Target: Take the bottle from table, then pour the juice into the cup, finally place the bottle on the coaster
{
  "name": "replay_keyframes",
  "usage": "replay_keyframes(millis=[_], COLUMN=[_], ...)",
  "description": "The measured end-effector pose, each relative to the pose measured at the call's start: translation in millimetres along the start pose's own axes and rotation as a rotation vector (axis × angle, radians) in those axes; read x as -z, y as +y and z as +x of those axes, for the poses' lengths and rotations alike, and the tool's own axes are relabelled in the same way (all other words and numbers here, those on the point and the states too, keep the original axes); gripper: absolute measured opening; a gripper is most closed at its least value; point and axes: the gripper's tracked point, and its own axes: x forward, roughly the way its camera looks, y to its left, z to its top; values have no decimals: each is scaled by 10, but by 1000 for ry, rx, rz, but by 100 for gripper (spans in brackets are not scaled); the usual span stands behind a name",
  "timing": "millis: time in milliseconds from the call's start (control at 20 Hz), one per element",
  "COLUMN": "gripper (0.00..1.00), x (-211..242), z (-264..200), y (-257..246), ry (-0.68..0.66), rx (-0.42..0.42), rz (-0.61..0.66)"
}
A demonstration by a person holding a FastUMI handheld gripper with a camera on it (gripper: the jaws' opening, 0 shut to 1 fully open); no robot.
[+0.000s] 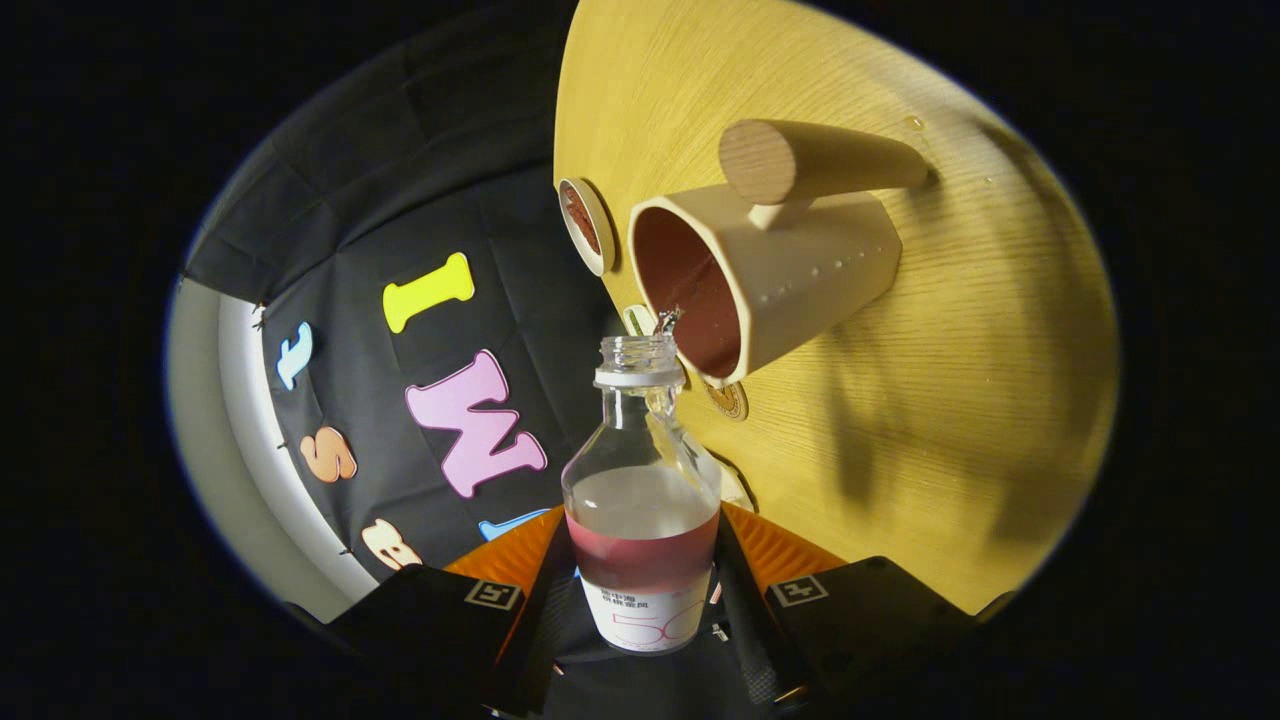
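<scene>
Jaws clamped on juice bottle point(642, 520) body, bottle tipped, mouth at cup point(745, 280) rim on tabletop point(980, 420). Thin trickle only. Judgement: tilt slowly, keep mouth over opening; coaster point(587, 226) beyond cup.

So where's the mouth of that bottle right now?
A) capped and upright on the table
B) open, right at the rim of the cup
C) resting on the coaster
B: the uncapped bottle, clamped between the gripper fingers, has its mouth at the rim of the cup.
</scene>
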Motion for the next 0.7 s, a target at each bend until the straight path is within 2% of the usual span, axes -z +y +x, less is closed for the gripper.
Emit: replay_keyframes(millis=[300, 700], gripper=[75, 75], x=[-70, 17], z=[-43, 41], y=[35, 154], ry=[14, 29], rx=[2, 19], rz=[54, 208])
